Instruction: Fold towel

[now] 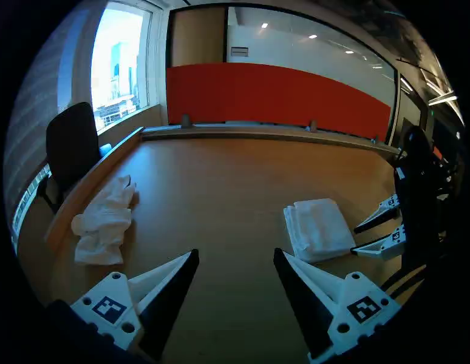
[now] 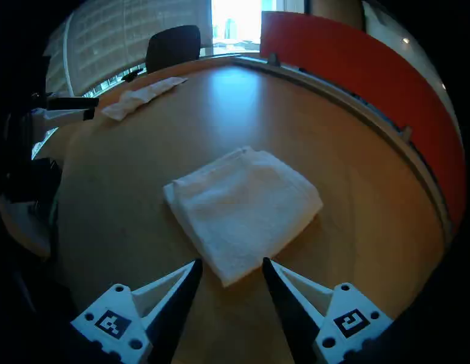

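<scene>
A: Where was the towel when you looked?

B: The folded towel (image 2: 247, 206) lay flat on the wooden table (image 1: 235, 176), a neat white square toward the right side. In the right gripper view its near corner reached into the gap between the two fingers.

A: So the right gripper (image 2: 232, 261) had hold of it?

B: No. Its fingers stood apart, one on either side of that corner, and they weren't pressing on the cloth (whether a tip brushed the edge, I couldn't tell). In the left gripper view the same tool showed at the far right, its tips at the towel's right edge.

A: And the left gripper (image 1: 235, 252)?

B: It was spread wide over bare wood with nothing between its fingers. The folded towel was ahead of it and to the right, well apart from its tips.

A: Was anything else on the table?

B: A crumpled towel (image 1: 104, 221), also white, sat bunched near the left edge, well apart from the folded one. A black chair (image 1: 71, 145) stood just beyond that edge, beside a bright window (image 1: 119, 67). A red panel (image 1: 265, 91) ran along the far side behind the table.
</scene>
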Demonstrator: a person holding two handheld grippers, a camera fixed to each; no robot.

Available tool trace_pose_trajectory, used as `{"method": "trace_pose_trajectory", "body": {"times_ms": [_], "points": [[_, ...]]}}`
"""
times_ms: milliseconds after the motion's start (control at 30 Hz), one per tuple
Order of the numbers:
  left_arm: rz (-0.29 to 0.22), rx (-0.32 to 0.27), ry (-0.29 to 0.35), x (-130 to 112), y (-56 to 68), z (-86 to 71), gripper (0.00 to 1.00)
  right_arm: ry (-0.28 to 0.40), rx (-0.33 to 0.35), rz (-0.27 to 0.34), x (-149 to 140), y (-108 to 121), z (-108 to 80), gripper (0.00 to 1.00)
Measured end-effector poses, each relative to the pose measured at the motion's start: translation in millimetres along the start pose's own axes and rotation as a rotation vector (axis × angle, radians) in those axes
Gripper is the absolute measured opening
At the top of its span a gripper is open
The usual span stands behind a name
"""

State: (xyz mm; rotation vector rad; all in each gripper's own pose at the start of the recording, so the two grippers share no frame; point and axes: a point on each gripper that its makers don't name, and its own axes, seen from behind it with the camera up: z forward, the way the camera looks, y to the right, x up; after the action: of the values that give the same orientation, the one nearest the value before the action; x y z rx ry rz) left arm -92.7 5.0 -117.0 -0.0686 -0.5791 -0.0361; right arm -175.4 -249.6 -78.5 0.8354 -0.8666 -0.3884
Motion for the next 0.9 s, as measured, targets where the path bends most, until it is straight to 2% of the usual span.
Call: {"method": "trace_pose_trajectory", "body": {"times_ms": [333,533,600,900], "points": [[0.002,-0.004,-0.001,0,1.5,1.8,0.91,-0.010,-0.012,0.032,-12,-3,4.4,0.75],[0.000,-0.004,-0.002,0,1.2,1.6,0.91,-0.014,-0.022,0.032,-16,-2,6.4,0.71],[-0.001,-0.005,-0.002,1,1.0,1.6,0.91,-0.015,-0.027,0.035,-17,-1,6.6,0.68],[0.001,-0.006,0.000,2,0.4,2.4,0.91,-0.016,-0.033,0.047,-20,-1,6.5,0.38]]}}
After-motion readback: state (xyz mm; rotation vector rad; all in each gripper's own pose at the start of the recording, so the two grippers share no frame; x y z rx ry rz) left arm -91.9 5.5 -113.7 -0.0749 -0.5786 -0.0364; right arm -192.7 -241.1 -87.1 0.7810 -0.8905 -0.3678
